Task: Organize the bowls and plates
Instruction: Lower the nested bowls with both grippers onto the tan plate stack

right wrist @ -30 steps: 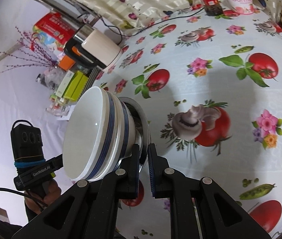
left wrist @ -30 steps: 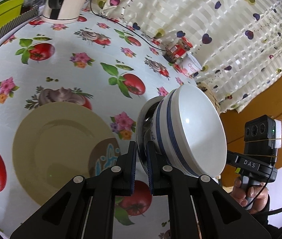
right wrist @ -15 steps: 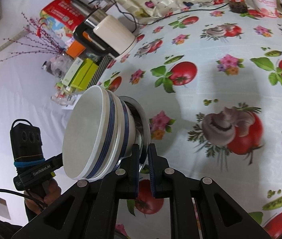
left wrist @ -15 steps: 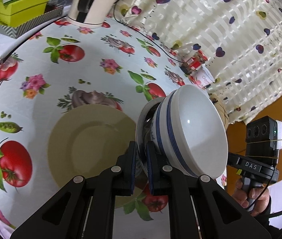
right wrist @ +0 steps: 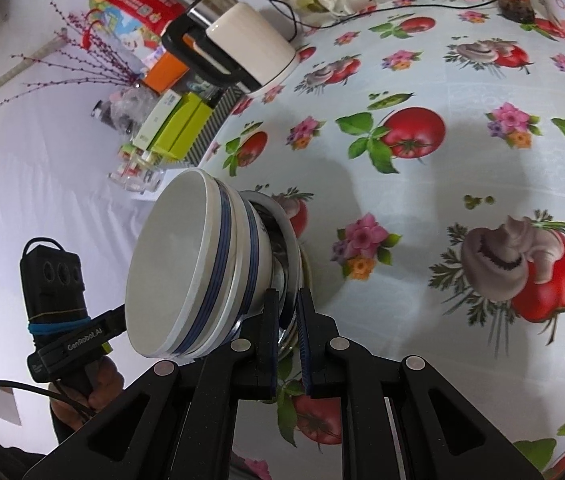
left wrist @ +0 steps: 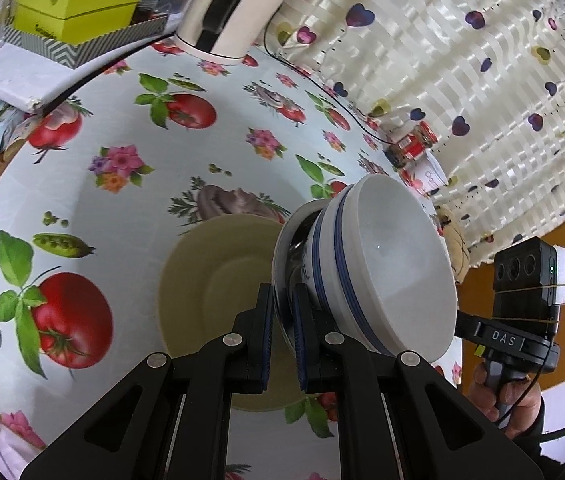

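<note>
Both grippers hold one stack between them, above the table: white bowls with blue bands (left wrist: pixel 382 268) nested on a shiny metal plate (left wrist: pixel 282 280). My left gripper (left wrist: pixel 282 320) is shut on the metal plate's rim. My right gripper (right wrist: pixel 287 320) is shut on the opposite rim (right wrist: pixel 288 256), with the bowls (right wrist: pixel 194 268) to its left. A beige plate (left wrist: pixel 210 292) lies on the tablecloth below the stack, partly hidden by the fingers. In the right wrist view only a sliver of it shows.
The tablecloth (right wrist: pixel 422 208) has tomato, mushroom and flower prints. A white electric kettle (left wrist: pixel 230 12), green boxes (left wrist: pixel 78 4) and clutter stand at the table's far edge. A red-lidded jar (left wrist: pixel 414 146) and white tub (left wrist: pixel 432 174) stand by the heart-patterned curtain (left wrist: pixel 462 60).
Both grippers rose with the stack. The table and beige plate look farther below. The grip on the metal plate is unchanged.
</note>
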`<action>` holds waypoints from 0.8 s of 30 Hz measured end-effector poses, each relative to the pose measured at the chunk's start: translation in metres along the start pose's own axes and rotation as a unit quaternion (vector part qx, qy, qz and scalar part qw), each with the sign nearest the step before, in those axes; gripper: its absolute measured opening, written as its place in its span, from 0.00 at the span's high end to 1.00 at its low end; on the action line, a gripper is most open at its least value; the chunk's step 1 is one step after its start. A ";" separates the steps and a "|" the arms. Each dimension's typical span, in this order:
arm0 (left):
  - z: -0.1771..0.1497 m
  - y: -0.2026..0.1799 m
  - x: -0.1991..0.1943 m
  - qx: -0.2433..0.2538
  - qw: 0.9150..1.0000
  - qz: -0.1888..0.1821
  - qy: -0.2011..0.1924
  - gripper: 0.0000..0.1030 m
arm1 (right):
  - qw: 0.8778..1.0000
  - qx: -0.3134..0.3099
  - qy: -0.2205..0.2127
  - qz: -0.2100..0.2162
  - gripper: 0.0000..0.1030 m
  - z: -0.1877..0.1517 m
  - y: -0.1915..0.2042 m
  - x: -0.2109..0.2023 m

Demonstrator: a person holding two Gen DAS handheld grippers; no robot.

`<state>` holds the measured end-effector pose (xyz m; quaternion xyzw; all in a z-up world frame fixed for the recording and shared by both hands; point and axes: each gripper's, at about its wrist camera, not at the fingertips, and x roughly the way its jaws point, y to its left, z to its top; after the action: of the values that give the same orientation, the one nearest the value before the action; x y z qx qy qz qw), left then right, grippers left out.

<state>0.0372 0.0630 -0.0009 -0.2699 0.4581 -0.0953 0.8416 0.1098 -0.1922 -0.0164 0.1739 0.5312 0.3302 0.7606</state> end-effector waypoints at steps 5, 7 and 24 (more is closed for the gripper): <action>0.000 0.011 -0.004 -0.010 1.000 0.006 -0.004 0.92 | 1.000 -0.005 0.010 0.003 0.90 0.001 0.007 0.011; -0.001 0.014 -0.006 -0.013 1.000 0.008 -0.006 0.92 | 1.000 -0.007 0.014 0.004 0.90 0.002 0.009 0.014; -0.004 0.036 -0.005 -0.034 0.999 0.021 -0.003 0.92 | 0.999 -0.017 0.040 0.001 0.90 0.005 0.019 0.038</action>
<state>0.0281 0.0935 -0.0180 -0.2887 0.4642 -0.0609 0.8351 0.1166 -0.1514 -0.0293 0.1481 0.5553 0.3463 0.7415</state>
